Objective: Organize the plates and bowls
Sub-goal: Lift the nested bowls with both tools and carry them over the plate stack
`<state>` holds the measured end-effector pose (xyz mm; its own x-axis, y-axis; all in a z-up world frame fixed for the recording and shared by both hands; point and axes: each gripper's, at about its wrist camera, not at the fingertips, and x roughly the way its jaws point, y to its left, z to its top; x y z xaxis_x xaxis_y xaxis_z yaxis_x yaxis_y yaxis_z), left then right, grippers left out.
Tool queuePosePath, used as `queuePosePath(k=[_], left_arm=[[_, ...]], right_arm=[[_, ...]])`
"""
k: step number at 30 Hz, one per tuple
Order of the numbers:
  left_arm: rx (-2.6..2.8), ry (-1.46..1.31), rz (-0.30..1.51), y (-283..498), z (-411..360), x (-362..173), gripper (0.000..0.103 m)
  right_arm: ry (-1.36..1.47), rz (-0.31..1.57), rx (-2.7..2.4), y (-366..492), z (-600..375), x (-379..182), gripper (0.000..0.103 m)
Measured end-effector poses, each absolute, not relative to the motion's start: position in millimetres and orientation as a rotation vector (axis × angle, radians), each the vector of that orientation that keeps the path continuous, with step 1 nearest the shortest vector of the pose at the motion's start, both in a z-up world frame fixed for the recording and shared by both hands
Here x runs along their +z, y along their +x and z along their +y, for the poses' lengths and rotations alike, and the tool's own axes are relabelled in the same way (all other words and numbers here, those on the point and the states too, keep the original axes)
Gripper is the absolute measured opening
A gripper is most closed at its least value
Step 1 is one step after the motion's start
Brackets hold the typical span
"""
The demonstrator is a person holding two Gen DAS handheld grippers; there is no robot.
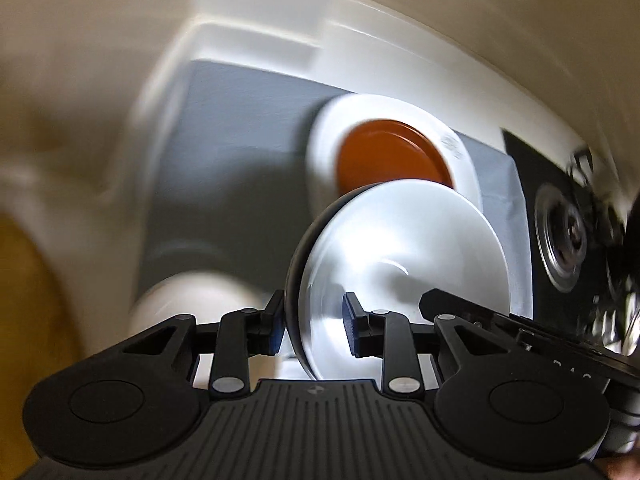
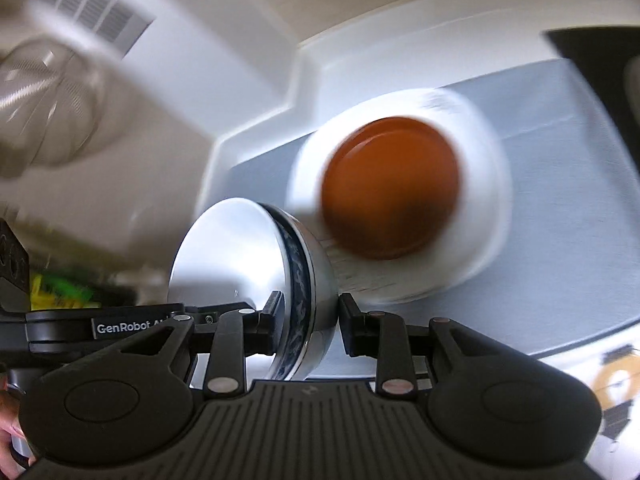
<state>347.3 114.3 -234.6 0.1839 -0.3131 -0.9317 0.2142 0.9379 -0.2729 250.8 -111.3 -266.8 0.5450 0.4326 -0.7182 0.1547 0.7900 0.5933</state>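
One bowl (image 1: 400,248), white inside with a dark blue patterned outside (image 2: 300,292), hangs tilted on edge above the counter. My left gripper (image 1: 314,320) is shut on its rim, one pad inside and one outside. My right gripper (image 2: 310,316) is shut on the rim of the same bowl from the other side. Each view shows the other gripper's black body reaching in from the side. Beyond the bowl an orange plate (image 2: 392,188) lies on a larger white plate (image 2: 488,184), both on a grey mat (image 2: 560,128). The picture is blurred by motion.
The grey mat (image 1: 240,128) covers a white counter (image 2: 256,92). A black stovetop with a round burner (image 1: 562,240) lies right of the mat in the left wrist view. A clear glass vessel (image 2: 52,100) and a vent grille (image 2: 88,0) appear at upper left in the right wrist view.
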Motion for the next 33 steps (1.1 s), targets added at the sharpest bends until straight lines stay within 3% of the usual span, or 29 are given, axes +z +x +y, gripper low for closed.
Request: queuePosePath(k=[12, 22, 31, 33], left_arm=[[-0.284, -0.164, 1.300, 343, 218, -175, 0.034], [-0.264, -0.274, 1.498, 334, 241, -253, 0.034], [-0.261, -0.262, 1.498, 335, 245, -278, 0.034], [-0.254, -0.260, 1.477, 332, 246, -275, 0.033]], right_arm=[[0.511, 0.979, 0.417, 285, -30, -210, 0.033], [0.483, 1.135, 0.391, 272, -16, -266, 0.033], [0.374, 1.160, 0.378, 278, 0, -292, 0.033], [0.346, 1.157, 0.367, 278, 0, -293, 0.037]])
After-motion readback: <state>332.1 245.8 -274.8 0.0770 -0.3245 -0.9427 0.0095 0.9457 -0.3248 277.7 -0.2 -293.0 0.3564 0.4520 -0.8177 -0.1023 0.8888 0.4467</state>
